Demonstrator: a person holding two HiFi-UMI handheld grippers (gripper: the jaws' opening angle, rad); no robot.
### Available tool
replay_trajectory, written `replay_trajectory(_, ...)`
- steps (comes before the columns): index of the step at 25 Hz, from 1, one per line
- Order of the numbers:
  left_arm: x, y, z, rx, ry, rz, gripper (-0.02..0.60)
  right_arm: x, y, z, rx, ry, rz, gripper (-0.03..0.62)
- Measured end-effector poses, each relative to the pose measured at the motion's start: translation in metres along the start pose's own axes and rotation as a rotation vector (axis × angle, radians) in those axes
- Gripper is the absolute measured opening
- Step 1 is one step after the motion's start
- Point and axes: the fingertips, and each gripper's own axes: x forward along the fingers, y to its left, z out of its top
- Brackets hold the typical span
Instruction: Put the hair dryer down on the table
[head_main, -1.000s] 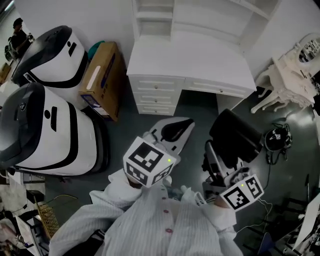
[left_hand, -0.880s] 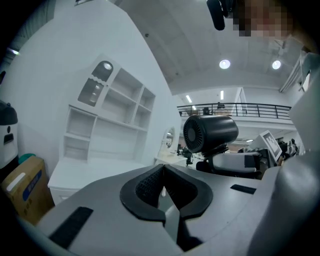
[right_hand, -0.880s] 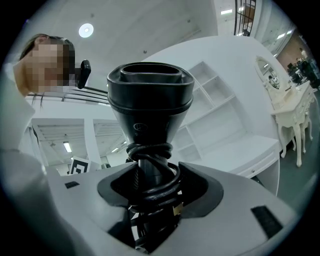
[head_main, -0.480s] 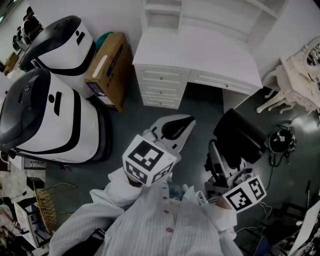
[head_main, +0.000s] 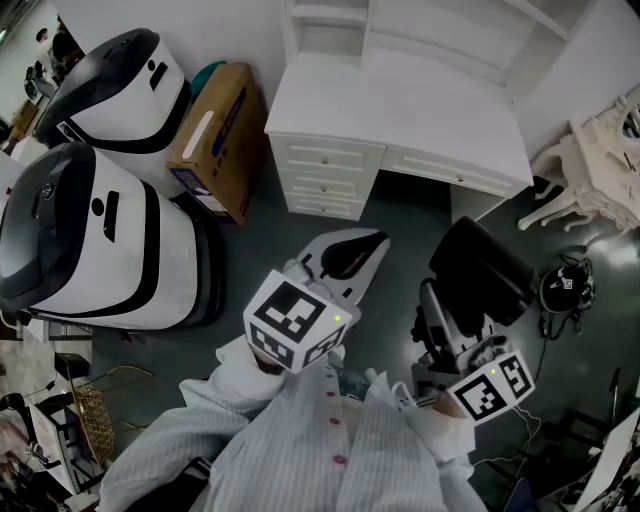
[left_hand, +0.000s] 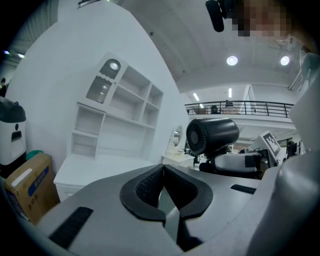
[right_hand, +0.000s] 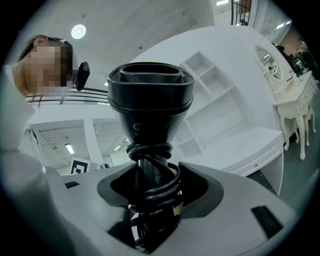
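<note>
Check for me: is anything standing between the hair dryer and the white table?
Nothing visible does. The hair dryer, clamped by its cord-wrapped handle in the right hand-held gripper, is held short of the table. Only grey floor shows between them, and the tabletop facing it looks bare.

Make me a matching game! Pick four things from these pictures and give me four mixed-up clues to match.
Things:
1. hair dryer
2. left gripper
3. cardboard box
4. table

Clues:
A. white, with drawers
B. jaws together, nothing between them
C. black, clamped in the right gripper
D. brown, beside the table

Pairs: 1-C, 2-B, 3-D, 4-A
</note>
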Motion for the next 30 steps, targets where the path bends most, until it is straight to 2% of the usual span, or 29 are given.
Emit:
replay_trajectory(12, 0.08, 0.102, 0.036, 0.016, 0.008, -0.033, 0.011, 0.113, -0.058, 0.042, -0.001, -0.011, -0.024, 0.23)
replay_trajectory(21, 0.11, 0.189, 0.054, 0.008, 0.005, -0.041, 0.011, 0.196, -0.086, 0.049, 0.016, -0.012, -0.075, 0.23)
replay_trajectory(30, 0.133, 0.227, 0.052, 0.011, 0.018, -0.075, 0.011, 0.231, -0.108, 0.044, 0.038, -0.023, -0.121, 0.23)
